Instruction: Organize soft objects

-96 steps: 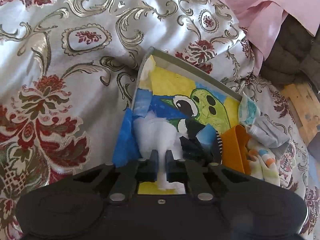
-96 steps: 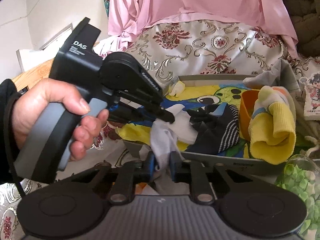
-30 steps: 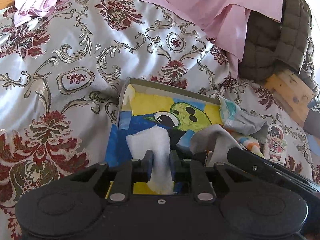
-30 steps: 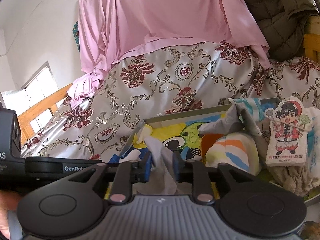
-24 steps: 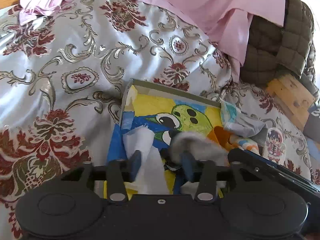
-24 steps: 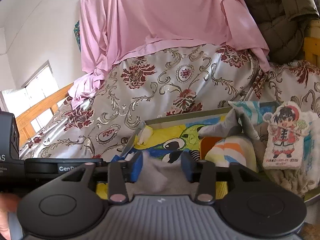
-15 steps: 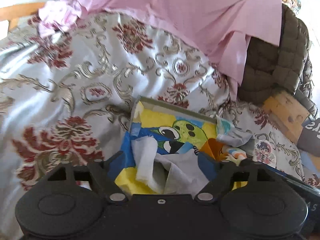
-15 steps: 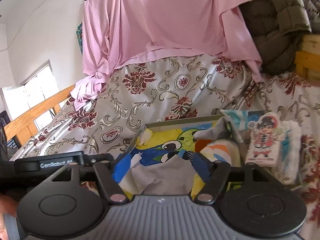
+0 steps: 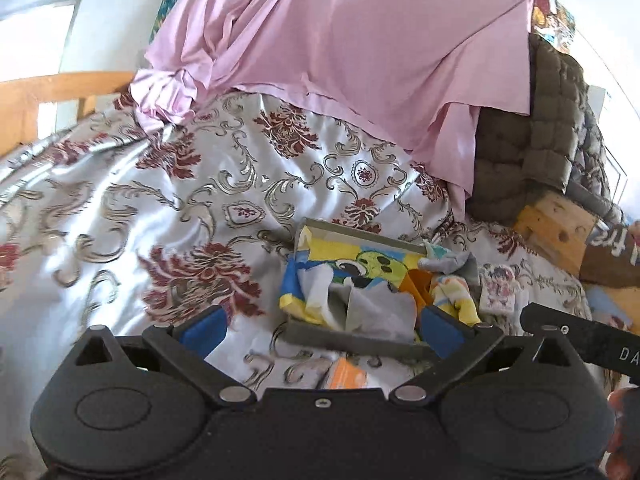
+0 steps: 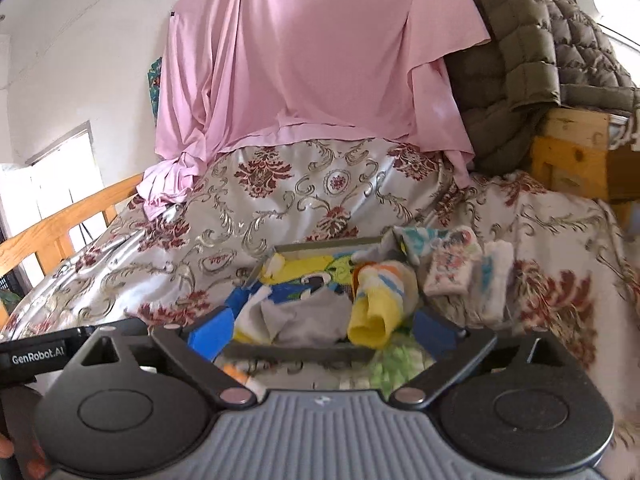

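A shallow grey box [image 9: 352,338] with a cartoon lining sits on the patterned bedspread. In it lies a crumpled grey-white cloth [image 9: 376,312], loose and untouched. A yellow striped sock [image 10: 380,304] leans in the box's right half, and the cloth [image 10: 304,312] lies to its left. My left gripper [image 9: 322,330] hovers short of the box's near wall, its jaws opening wide with nothing between the pads. My right gripper [image 10: 323,330] stands the same way before the box [image 10: 296,354], its jaws also opening and holding nothing.
A small towel with a cartoon figure [image 10: 452,264] lies right of the box. An orange item [image 9: 348,374] lies on the bedspread in front of it. A pink sheet [image 10: 320,60] and an olive quilted jacket [image 10: 520,60] hang behind. A wooden bed rail [image 10: 60,232] runs at left.
Both grippers went from shut on the grey-white cloth to wide open. The cloth dropped into the box. Both hands drew back and up, so the box looks smaller.
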Demonstrator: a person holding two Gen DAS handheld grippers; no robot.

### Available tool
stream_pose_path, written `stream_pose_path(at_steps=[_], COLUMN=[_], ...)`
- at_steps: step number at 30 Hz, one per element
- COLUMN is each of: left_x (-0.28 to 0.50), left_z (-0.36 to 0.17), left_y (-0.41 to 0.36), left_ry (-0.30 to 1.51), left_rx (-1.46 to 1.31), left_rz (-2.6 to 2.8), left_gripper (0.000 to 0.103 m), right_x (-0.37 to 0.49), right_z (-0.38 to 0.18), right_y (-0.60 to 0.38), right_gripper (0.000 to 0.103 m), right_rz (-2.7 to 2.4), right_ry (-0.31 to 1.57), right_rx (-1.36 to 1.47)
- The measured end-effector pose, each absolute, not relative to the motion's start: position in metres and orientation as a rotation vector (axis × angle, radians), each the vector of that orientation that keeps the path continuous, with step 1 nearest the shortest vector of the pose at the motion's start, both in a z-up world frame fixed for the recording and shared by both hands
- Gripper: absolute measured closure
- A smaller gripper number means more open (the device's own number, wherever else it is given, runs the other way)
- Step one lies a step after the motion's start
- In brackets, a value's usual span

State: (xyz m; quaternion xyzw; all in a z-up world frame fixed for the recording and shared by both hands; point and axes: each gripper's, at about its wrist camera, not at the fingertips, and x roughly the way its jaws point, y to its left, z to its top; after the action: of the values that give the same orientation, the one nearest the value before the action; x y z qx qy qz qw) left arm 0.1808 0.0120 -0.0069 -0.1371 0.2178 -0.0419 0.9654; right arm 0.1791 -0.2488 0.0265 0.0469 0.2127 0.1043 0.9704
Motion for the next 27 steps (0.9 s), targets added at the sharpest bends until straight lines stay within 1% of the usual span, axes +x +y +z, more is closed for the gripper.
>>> stream_pose_path(at_steps=[5,14,21,27], left_x=[0.14,0.083,0.061,0.047], left_z=[-0.007,-0.009,-0.014,-0.021], left_y=[0.01,0.009,0.008,0.002], left_ry=[0.441,0.443,0.48,0.486], left_rx=[-0.229,-0.155,-0.147,-0.128], left_rz=[-0.069,-0.017,0.009,0.006], left_gripper=[0.001,0.001,0.001,0.001], right_x=[0.14,0.089,0.063,0.041], right_z=[0.022,0.019,-0.004,-0.012], right_y=[-0.25,-0.248,-0.246,-0.241], right_gripper=[0.001,0.0,0.0,0.0], right_rz=[0.196,0.163,0.116,0.103], right_ry=[0.429,0.416,0.48,0.492], right_rx=[0.097,0.084,0.093,0.08])
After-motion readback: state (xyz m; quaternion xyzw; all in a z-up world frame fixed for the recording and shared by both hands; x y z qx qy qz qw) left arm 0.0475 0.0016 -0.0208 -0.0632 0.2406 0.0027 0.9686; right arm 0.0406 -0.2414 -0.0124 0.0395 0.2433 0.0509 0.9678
